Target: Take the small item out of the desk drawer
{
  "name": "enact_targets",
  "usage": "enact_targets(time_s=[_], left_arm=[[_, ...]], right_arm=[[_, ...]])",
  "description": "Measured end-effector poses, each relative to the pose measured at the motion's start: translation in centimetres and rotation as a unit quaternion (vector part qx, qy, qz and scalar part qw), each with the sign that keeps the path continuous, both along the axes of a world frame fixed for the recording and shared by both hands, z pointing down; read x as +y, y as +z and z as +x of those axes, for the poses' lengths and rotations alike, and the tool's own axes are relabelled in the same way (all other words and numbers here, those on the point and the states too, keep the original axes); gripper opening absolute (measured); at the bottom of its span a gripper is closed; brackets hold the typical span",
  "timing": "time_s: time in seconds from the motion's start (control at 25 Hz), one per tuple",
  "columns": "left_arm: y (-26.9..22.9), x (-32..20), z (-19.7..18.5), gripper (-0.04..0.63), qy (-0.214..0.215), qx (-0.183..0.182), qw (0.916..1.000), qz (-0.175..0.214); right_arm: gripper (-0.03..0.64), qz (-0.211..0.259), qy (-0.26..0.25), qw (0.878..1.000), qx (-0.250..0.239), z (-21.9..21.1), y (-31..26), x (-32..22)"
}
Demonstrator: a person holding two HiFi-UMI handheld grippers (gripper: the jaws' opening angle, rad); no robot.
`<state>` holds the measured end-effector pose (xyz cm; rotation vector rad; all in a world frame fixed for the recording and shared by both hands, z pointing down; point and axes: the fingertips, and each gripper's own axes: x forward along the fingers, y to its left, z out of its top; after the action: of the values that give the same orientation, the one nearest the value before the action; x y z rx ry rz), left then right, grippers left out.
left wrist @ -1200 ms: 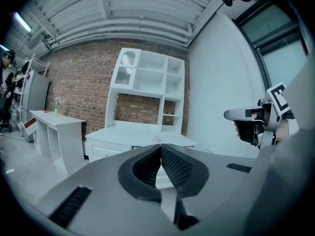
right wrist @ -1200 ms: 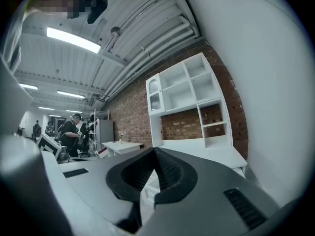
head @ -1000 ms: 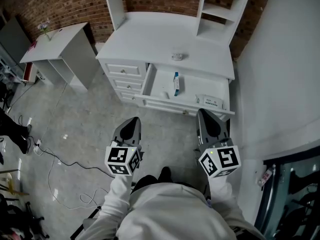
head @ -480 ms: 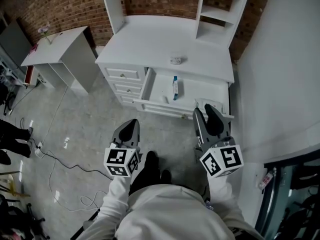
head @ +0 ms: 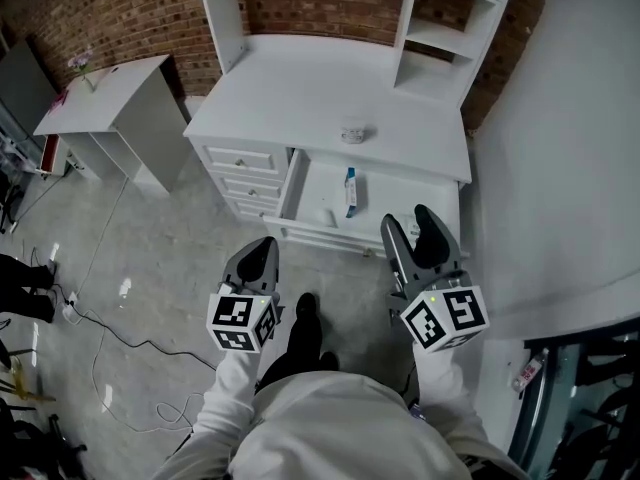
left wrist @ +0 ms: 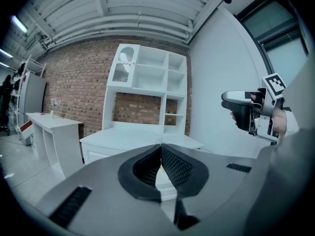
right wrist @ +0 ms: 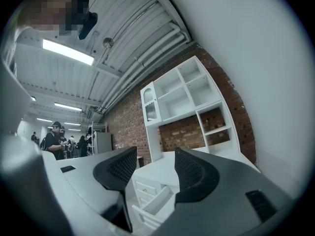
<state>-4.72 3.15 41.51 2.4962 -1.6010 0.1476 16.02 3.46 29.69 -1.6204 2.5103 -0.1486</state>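
Observation:
The white desk (head: 300, 93) has its wide drawer (head: 312, 180) pulled open. A small blue-and-white item (head: 350, 190) lies in it. A small round object (head: 352, 133) rests on the desktop. My right gripper (head: 408, 222) hovers just in front of the drawer's right end; its jaws are opening, with nothing between them. In the right gripper view, that gripper (right wrist: 155, 157) shows a wide gap and the drawer (right wrist: 158, 201) lies below. My left gripper (head: 264, 250) hangs over the floor left of the drawer front. In the left gripper view, this gripper (left wrist: 160, 147) is shut and empty.
A stack of small drawers (head: 245, 163) sits left of the open one. A hutch with shelves (head: 440, 28) rises at the desk's back. A white side table (head: 110, 93) stands at the left, cables (head: 110, 328) trail on the floor, and a white wall (head: 560, 148) closes the right.
My right gripper's jaws went from shut to wide apart. Both grippers came nearer the desk, and the right one now covers the drawer's right end.

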Motion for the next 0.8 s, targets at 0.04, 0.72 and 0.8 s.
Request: enact_targets(time_s=[0.04,0.72,0.8], left_arm=[[0.1,-0.9,0.0,0.02,0.001,0.002,1.0,0.0],[1.8,-18.5,-2.1,0.02,0.027,0.02,0.9993,-0.019],[1.9,-20.1,-2.4,0.02,0.032,0.022,0.999,-0.02]], right_arm=[[0.252,0.002,0.001,1.0,0.004,-0.1,-0.1,-0.8],[0.259,-0.024,0.052,0.998,0.019,-1.0,1.0,-17.5],[0.259,-0.026,0.059,0.998,0.022,-1.2,1.0,-18.9]])
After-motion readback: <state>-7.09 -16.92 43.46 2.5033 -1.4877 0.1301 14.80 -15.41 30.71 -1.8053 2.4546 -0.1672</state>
